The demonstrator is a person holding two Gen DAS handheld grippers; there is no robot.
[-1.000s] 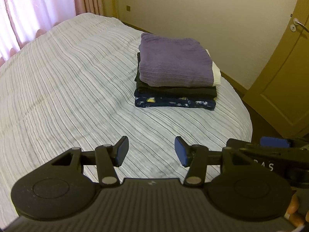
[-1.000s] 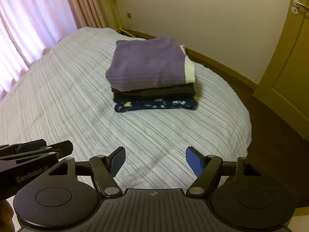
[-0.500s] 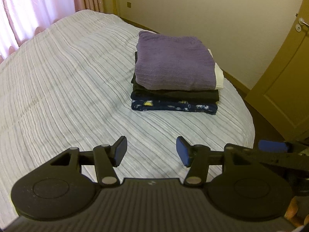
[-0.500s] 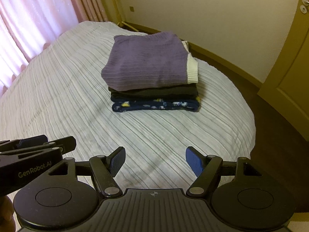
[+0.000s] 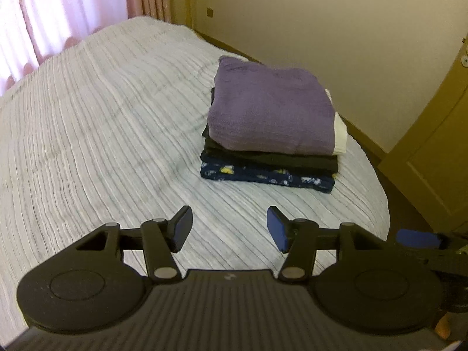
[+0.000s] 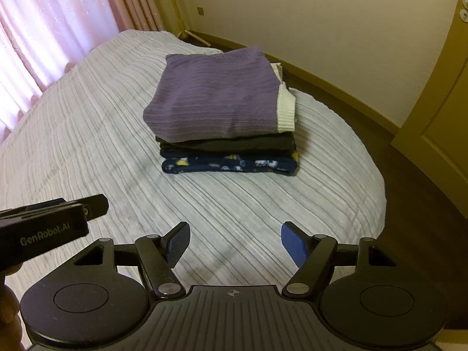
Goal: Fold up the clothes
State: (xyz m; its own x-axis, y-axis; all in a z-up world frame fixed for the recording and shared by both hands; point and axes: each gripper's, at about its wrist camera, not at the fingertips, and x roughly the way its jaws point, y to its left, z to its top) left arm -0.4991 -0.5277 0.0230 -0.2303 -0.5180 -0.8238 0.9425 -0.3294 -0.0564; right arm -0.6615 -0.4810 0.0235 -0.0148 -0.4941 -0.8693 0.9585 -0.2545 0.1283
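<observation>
Stack of folded clothes (image 5: 270, 134) near the far right corner of the bed (image 5: 96, 134), close to the right edge. On top, a purple knit sweater (image 6: 216, 99), folded flat, with a cream ribbed hem (image 6: 285, 111) showing on its right side. Beneath it, a dark folded garment (image 6: 228, 144), nearly black, its edges roughly flush with the sweater's front fold. At the bottom, a navy patterned garment (image 6: 231, 164) with pale and yellow prints, resting directly on the striped white bedspread and sticking out slightly at the front of the pile.

Nearer, above the bedspread toward the near edge, the left gripper (image 5: 229, 228) with jaws spread wide, nothing between them, blue pads (image 5: 276, 232) facing inward. Just beside it, the right gripper (image 6: 235, 247), likewise spread apart and holding nothing. Both well apart from the stack and aimed toward it. Side by side, each showing at the edge of the other's view.

Beyond the bed, pink curtains (image 6: 49, 26) along the left side, a cream wall (image 6: 321, 8) behind, a wooden door (image 5: 433, 158) at the right, dark floor (image 6: 415, 181) past the right edge.
</observation>
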